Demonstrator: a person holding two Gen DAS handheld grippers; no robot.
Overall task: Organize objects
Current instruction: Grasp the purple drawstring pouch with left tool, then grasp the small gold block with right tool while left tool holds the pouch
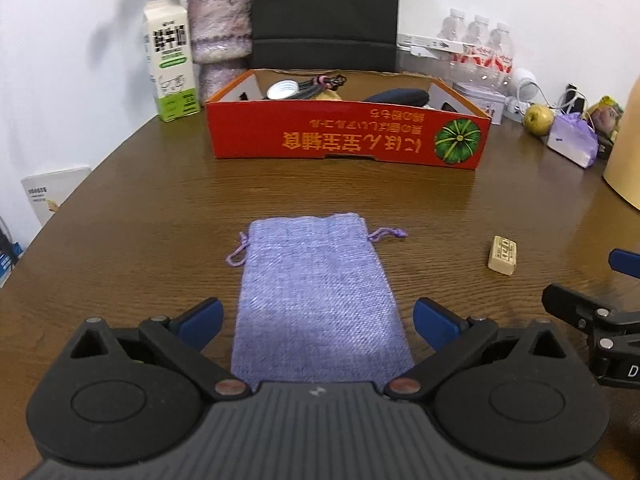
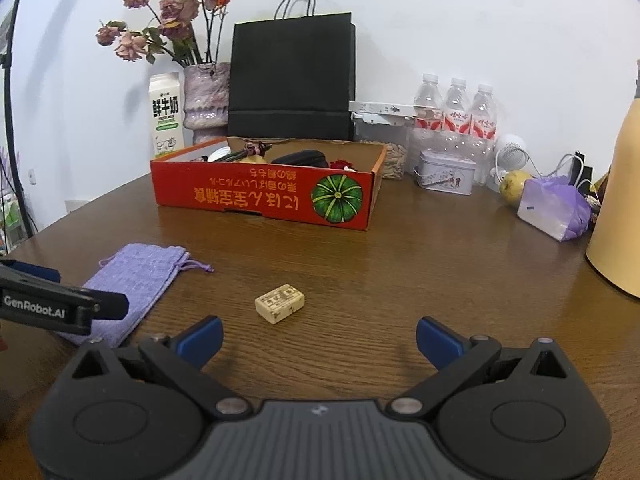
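We log 1 purple drawstring pouch flat on the desk, between our left gripper's released fingers; 1 small beige block ahead of our right gripper, also released; red box beyond.

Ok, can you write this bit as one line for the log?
left tool open over pouch | right tool open near eraser | box behind

Box contents partly hidden
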